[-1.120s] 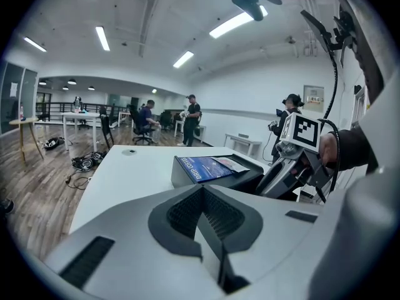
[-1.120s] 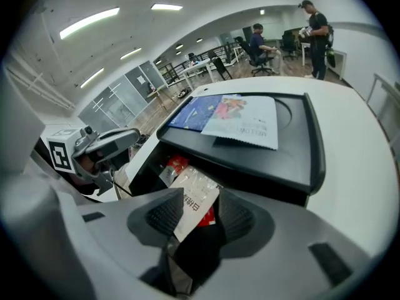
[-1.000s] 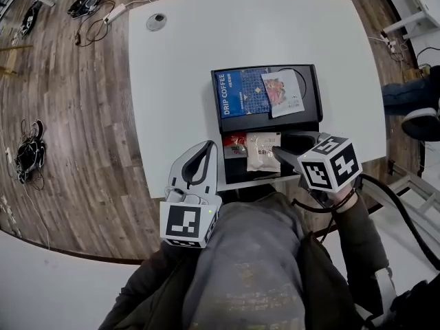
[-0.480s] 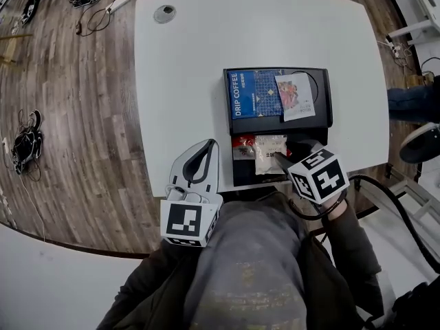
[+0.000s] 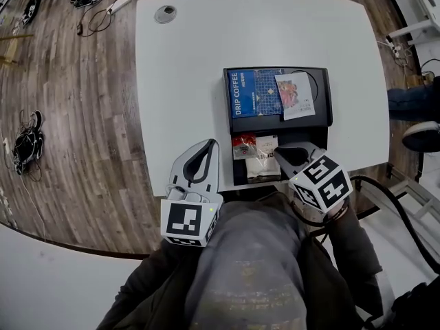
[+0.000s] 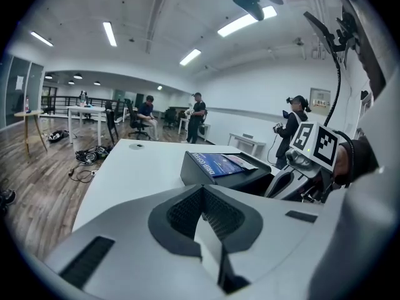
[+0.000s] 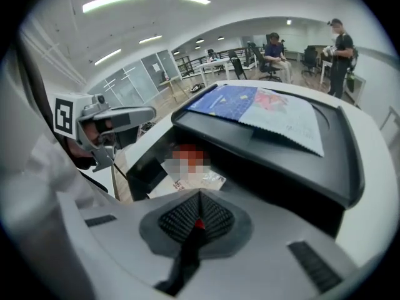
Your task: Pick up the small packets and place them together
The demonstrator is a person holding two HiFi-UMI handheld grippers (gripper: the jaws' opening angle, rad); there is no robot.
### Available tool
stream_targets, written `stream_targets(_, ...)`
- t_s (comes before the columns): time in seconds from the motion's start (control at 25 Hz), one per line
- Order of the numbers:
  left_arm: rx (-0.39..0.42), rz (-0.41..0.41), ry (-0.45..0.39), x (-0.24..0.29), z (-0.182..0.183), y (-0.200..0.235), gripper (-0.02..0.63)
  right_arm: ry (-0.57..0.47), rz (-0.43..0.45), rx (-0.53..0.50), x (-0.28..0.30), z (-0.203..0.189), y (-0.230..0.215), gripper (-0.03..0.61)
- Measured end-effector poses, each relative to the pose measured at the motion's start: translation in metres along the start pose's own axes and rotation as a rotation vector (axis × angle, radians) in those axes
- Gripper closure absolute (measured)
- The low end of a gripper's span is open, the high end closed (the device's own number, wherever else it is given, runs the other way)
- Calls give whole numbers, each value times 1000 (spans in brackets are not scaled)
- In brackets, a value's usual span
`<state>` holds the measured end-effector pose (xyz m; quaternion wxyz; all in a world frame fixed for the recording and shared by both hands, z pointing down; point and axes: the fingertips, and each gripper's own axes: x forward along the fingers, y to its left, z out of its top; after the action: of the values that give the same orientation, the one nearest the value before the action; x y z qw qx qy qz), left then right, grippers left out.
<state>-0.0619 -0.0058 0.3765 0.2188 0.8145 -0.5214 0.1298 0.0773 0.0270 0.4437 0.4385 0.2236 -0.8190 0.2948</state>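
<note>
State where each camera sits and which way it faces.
Head view: on the person's head, facing steeply down at the white table and black box; shows the lap, left tongs and right tongs.
Left gripper view: on the left tongs, facing across the table to the box; shows its shut jaws and the right tongs.
Right gripper view: on the right tongs, facing the box; shows jaws just closed on the pale packet.
Shared: every view shows the box.

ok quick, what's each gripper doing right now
left gripper: closed, empty.
right gripper: jaws have just been closing, now closed by the white packet; a red speck sits between the jaws, grip cannot be told.
</note>
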Motion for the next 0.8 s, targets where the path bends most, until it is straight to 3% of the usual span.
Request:
stream_targets(0.24,8,-6,-5,-2,2,-5,611,9,-9,9,-8,-4,-1,577)
stream_targets(0.36,7,-3,-5,-2,2,-5,611,37,6,65,-4,-11,-7,381)
stream_targets(0.48,12,-6,-3,-3,1,-8,611,30,-16,42,4,-4,-5,319)
stream_targets(0.72,2,15,0,-5,-1,-1,611,97,-112,-133,18,-8,-5,319)
stream_targets(0.76,0,16,1,-5,-1,-1,611,97,-125,-147,17,-8,-7,358)
stream_targets(0.8,-1,17,2,-6,-2,-1,611,94,-139,-157,16,-8,-9,446)
